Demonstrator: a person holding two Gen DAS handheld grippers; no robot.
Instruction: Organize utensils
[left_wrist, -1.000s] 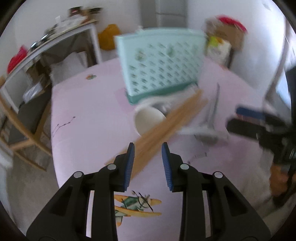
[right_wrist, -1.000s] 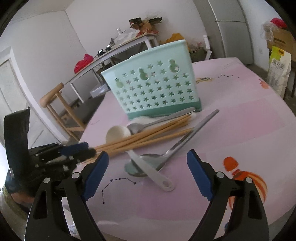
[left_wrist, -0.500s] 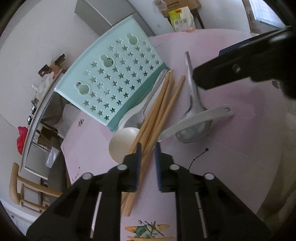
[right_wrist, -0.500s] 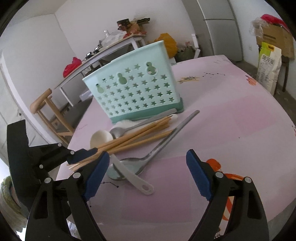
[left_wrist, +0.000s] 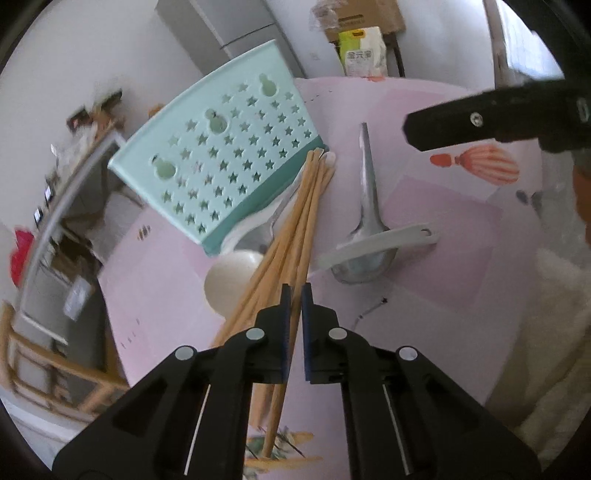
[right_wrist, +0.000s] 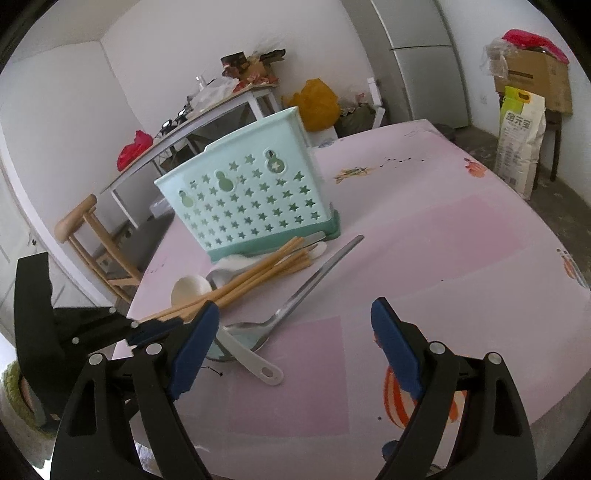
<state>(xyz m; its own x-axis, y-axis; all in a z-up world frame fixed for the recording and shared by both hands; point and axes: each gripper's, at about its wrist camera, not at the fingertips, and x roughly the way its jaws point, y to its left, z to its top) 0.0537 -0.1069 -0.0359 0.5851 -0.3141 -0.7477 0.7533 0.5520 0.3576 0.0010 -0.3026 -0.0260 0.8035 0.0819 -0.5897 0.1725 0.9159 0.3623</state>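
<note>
The left tool (left_wrist: 294, 295) is clenched on one chopstick of the bundle of chopsticks (left_wrist: 295, 225) lying on the counter (right_wrist: 443, 236) before the basket (right_wrist: 251, 195), the right tool (right_wrist: 291, 332) released; lifting may drag neighbours or let the stick pivot and slip.

Soft daylight; fisheye-bent edges, dark corners, slight blur
</note>
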